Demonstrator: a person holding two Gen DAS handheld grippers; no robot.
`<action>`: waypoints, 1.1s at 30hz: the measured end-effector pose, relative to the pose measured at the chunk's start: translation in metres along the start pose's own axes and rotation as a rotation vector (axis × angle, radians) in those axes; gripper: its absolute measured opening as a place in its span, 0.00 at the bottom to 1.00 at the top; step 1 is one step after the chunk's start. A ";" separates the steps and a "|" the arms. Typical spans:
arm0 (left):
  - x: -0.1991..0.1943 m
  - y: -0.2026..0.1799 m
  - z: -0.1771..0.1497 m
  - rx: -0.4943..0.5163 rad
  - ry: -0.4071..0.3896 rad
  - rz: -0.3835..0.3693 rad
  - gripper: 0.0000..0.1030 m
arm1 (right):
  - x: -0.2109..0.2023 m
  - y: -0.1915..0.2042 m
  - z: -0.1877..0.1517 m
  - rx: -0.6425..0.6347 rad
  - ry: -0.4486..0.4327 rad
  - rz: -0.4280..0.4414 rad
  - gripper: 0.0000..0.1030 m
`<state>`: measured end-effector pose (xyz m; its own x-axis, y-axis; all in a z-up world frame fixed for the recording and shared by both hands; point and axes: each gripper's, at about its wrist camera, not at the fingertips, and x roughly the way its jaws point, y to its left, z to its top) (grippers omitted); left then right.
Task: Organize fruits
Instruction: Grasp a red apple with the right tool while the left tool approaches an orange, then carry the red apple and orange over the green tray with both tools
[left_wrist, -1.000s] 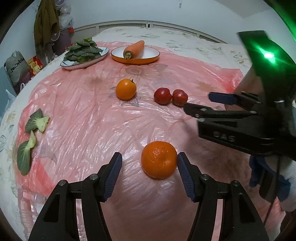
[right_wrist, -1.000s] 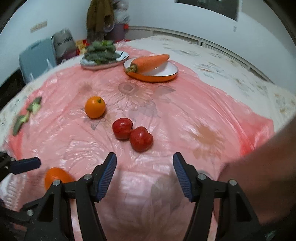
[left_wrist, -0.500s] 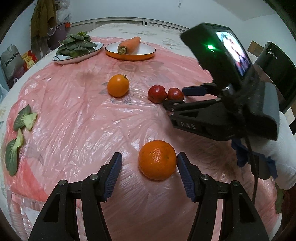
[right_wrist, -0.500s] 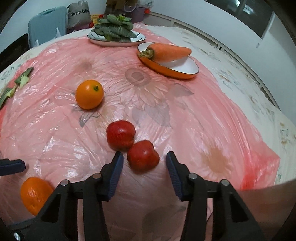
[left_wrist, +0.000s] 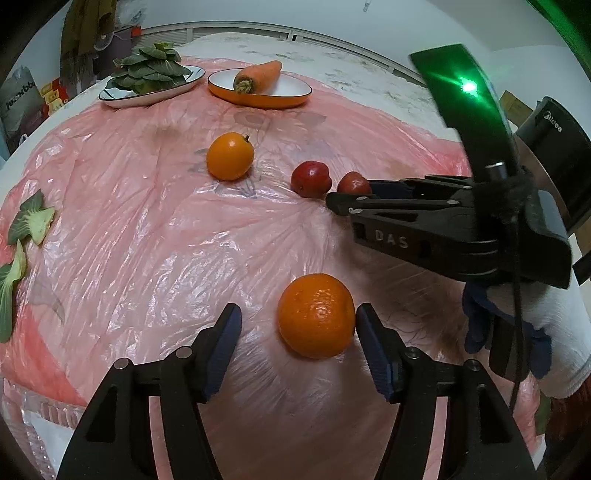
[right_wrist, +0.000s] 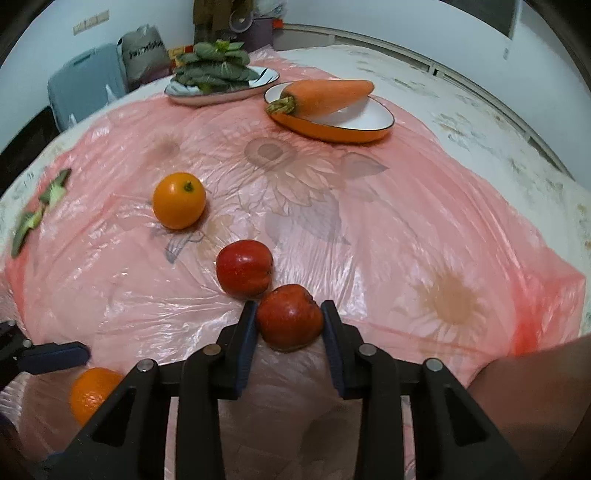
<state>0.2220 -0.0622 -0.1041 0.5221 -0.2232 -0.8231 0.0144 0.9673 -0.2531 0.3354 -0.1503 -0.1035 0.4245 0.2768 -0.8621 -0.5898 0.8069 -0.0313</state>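
Note:
My left gripper (left_wrist: 297, 328) is open around a rough orange mandarin (left_wrist: 316, 315) on the pink plastic sheet; the right pad touches it, the left pad is apart. The mandarin also shows in the right wrist view (right_wrist: 92, 393). My right gripper (right_wrist: 289, 325) is shut on the nearer red fruit (right_wrist: 289, 316), both pads against its sides. From the left wrist view that gripper (left_wrist: 340, 197) reaches in from the right at this fruit (left_wrist: 352, 183). A second red fruit (right_wrist: 243, 267) touches it. A smooth orange fruit (right_wrist: 179, 200) lies further left.
At the back stand an orange bowl (right_wrist: 332, 127) with a carrot (right_wrist: 325, 96) and a plate (right_wrist: 221, 90) heaped with green leaves. Loose green leaves (left_wrist: 22, 236) lie at the sheet's left edge. Bags and a grey case stand beyond the table.
My right gripper moved forward and closed on the nearer red fruit. My left gripper stayed open around the mandarin, its right pad now touching it.

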 end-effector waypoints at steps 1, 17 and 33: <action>0.000 -0.001 -0.001 0.004 0.001 0.003 0.58 | -0.001 -0.001 -0.001 0.006 -0.005 0.003 0.26; 0.009 -0.009 -0.003 0.050 0.000 0.046 0.63 | -0.056 0.004 -0.029 0.124 -0.138 0.028 0.27; -0.003 -0.037 -0.013 0.165 -0.074 0.109 0.35 | -0.124 0.006 -0.122 0.343 -0.190 0.025 0.27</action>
<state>0.2084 -0.0986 -0.0992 0.5893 -0.1125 -0.8000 0.0909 0.9932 -0.0728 0.1958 -0.2432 -0.0584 0.5516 0.3638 -0.7506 -0.3512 0.9175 0.1867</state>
